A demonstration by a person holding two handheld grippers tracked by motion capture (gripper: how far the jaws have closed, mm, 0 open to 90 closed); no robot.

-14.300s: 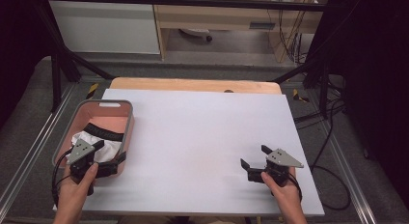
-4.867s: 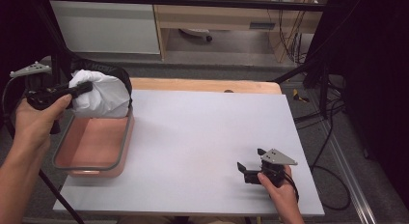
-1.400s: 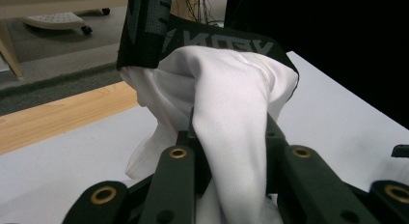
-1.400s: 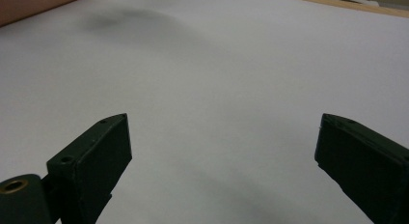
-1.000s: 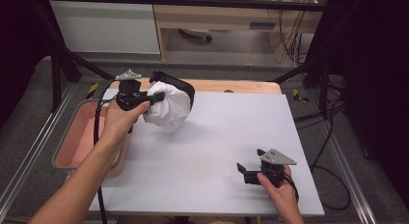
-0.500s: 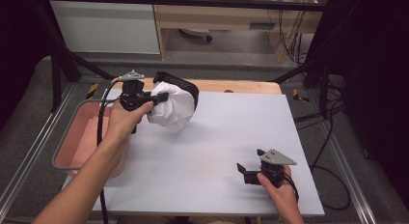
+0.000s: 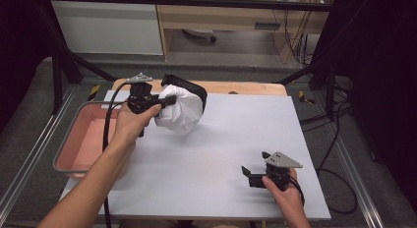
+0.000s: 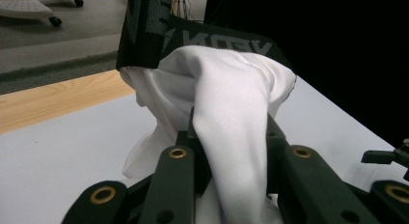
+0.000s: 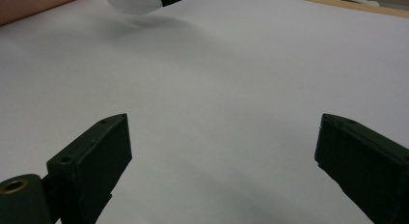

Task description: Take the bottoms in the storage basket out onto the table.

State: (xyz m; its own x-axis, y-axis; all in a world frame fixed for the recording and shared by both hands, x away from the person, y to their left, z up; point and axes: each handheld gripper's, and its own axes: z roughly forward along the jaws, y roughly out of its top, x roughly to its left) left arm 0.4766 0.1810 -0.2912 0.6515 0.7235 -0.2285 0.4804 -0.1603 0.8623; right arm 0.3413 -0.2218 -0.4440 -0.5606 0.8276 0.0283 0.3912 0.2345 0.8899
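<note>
The left claw (image 7: 169,101) is clamped on a bunched white garment (image 7: 183,110) with a black waistband (image 8: 193,35), held just above the far end of the surface (image 7: 221,154). A pink tray (image 7: 81,139) sits to its left. The right claw (image 7: 252,175) rests well apart, jaws wide and empty. The step looks like carrying; next likely lowering and releasing the garment onto the surface

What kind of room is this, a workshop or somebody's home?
Probably a lab or workshop: a white-topped work table stands inside a black metal frame, loose black cables trail over grey carpet, and a person holds black two-jaw grippers.
</note>
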